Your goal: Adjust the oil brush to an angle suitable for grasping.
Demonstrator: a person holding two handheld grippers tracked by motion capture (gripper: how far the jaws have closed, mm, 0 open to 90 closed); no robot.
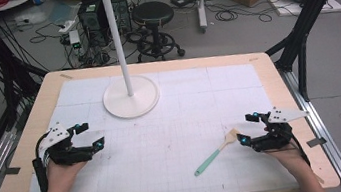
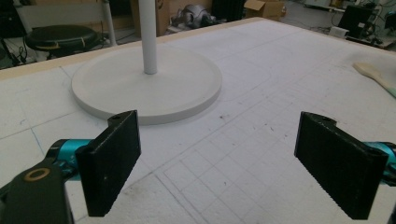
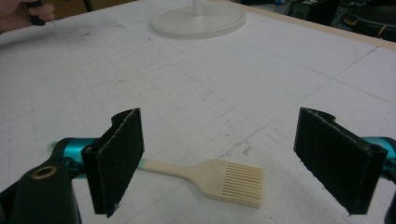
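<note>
A pastry brush (image 1: pixel 215 154) with a mint-green handle and cream bristle head lies flat on the white gridded mat (image 1: pixel 165 142), at the front right. My right gripper (image 1: pixel 245 128) hovers open just right of the bristle end. In the right gripper view the brush head (image 3: pixel 236 183) lies low between the two wide-apart jaws of the right gripper (image 3: pixel 219 140), touching neither. My left gripper (image 1: pixel 94 134) is open at the front left, holding nothing. In the left gripper view, the left gripper (image 2: pixel 231 158) faces the white stand's base (image 2: pixel 144 88), and the brush head (image 2: pixel 379 75) shows far right.
A white stand with a thin pole (image 1: pixel 116 38) and round base (image 1: pixel 131 99) sits at the mat's back centre. The table's wooden rim (image 1: pixel 154 64) frames the mat. Behind the table are a black stool (image 1: pixel 153 15), cables and boxes. The other hand (image 3: pixel 23 11) appears far off.
</note>
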